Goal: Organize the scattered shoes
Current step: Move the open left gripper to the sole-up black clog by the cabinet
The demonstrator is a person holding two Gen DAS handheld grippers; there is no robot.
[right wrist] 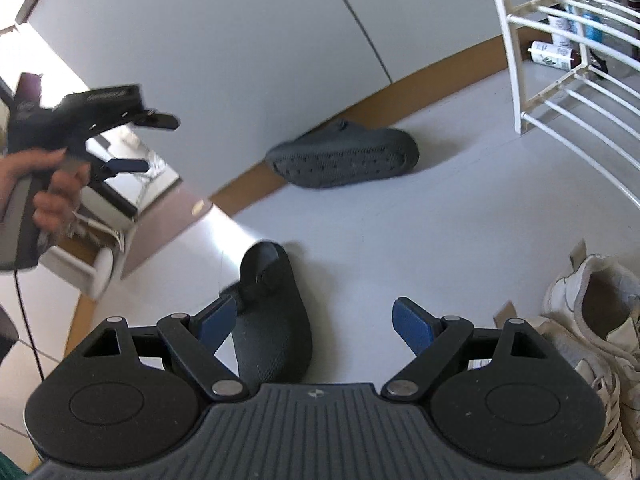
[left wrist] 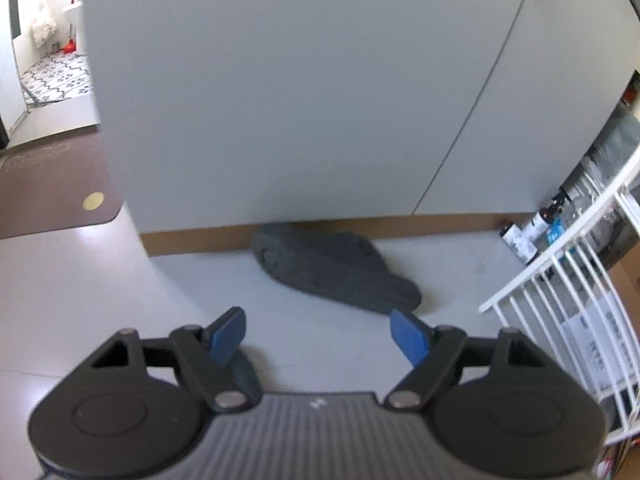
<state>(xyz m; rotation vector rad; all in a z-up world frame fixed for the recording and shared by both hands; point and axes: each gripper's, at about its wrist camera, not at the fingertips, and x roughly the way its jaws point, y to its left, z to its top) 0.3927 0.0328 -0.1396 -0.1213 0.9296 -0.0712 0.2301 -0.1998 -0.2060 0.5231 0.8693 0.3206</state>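
A dark grey clog (left wrist: pixel 332 268) lies on its side against the brown baseboard, sole facing out; the right wrist view shows this clog (right wrist: pixel 344 156) too. My left gripper (left wrist: pixel 318 334) hovers open just short of it, nothing between its blue pads. A second dark clog (right wrist: pixel 276 320) sits upright on the floor below my right gripper (right wrist: pixel 314 324), partly under its left finger (right wrist: pixel 216 320). The right gripper is open and holds nothing. A pair of white sneakers (right wrist: pixel 592 320) stands at the right edge. A hand holds the left gripper (right wrist: pixel 148 144) at upper left.
A white wire shoe rack (right wrist: pixel 560 60) stands to the right, also visible as the rack (left wrist: pixel 560 280). Bottles (left wrist: pixel 528 232) stand by the baseboard behind it. Grey cabinet doors (left wrist: pixel 280 100) rise behind the clog. A brown mat (left wrist: pixel 52 184) lies at left.
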